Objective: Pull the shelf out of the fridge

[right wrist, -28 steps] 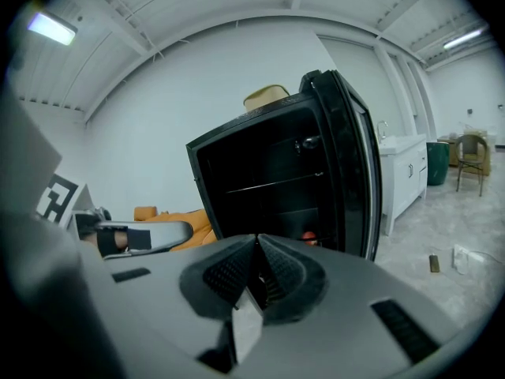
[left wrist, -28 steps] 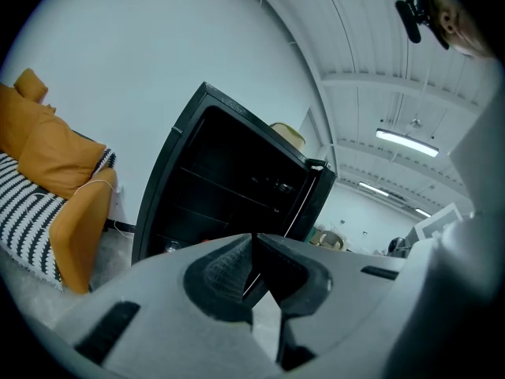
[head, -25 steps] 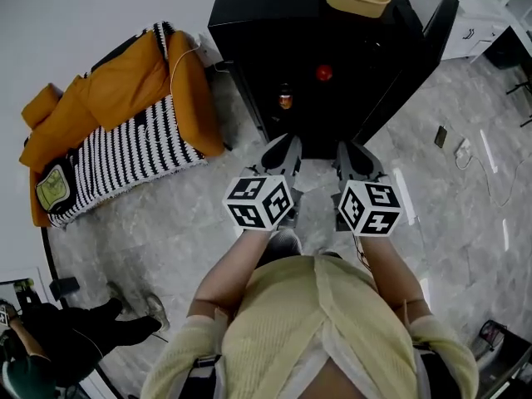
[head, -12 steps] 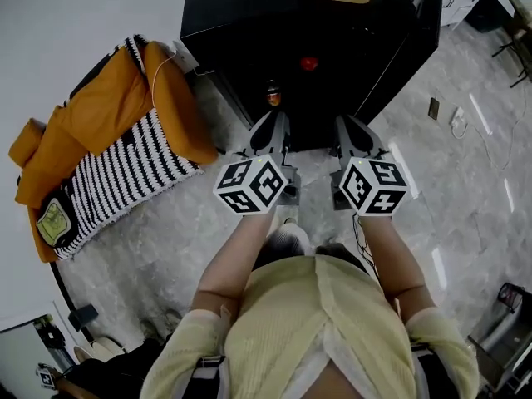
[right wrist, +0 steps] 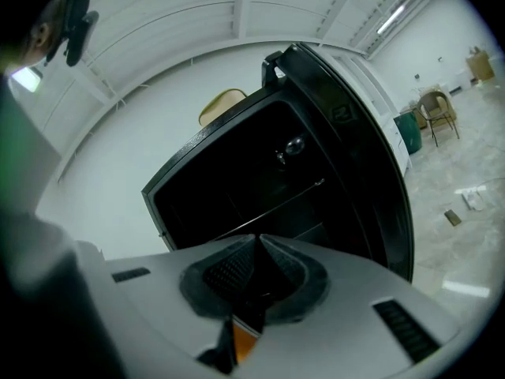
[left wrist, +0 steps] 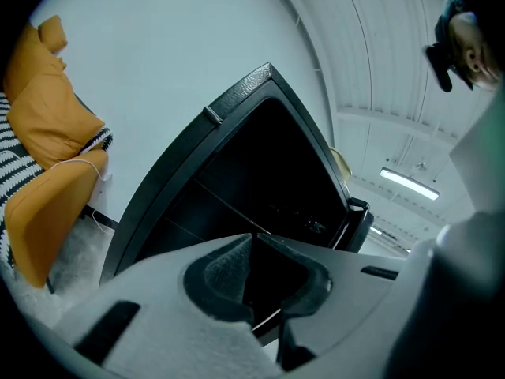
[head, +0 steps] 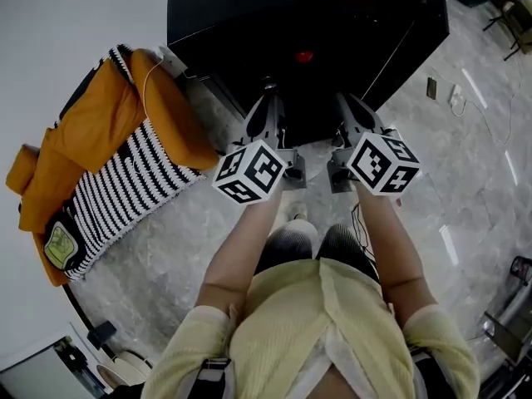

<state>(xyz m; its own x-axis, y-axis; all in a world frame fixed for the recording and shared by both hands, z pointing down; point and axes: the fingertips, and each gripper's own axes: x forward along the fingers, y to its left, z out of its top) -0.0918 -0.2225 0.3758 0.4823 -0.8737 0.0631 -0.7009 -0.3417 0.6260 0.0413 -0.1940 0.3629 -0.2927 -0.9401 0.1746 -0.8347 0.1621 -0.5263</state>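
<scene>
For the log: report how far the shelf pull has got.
Done: the fridge door stands open. In hand: the left gripper and right gripper, both shut and empty, point at the open fridge without touching it. Left: open the jaws, grip the wire shelf, which sits inside, and slide it out.

A home-like corner inside a large hall: orange sofa [head: 93, 131], black fridge [head: 241, 15], marble floor [head: 162, 243], strip-lit ceiling [left wrist: 379, 93].
</scene>
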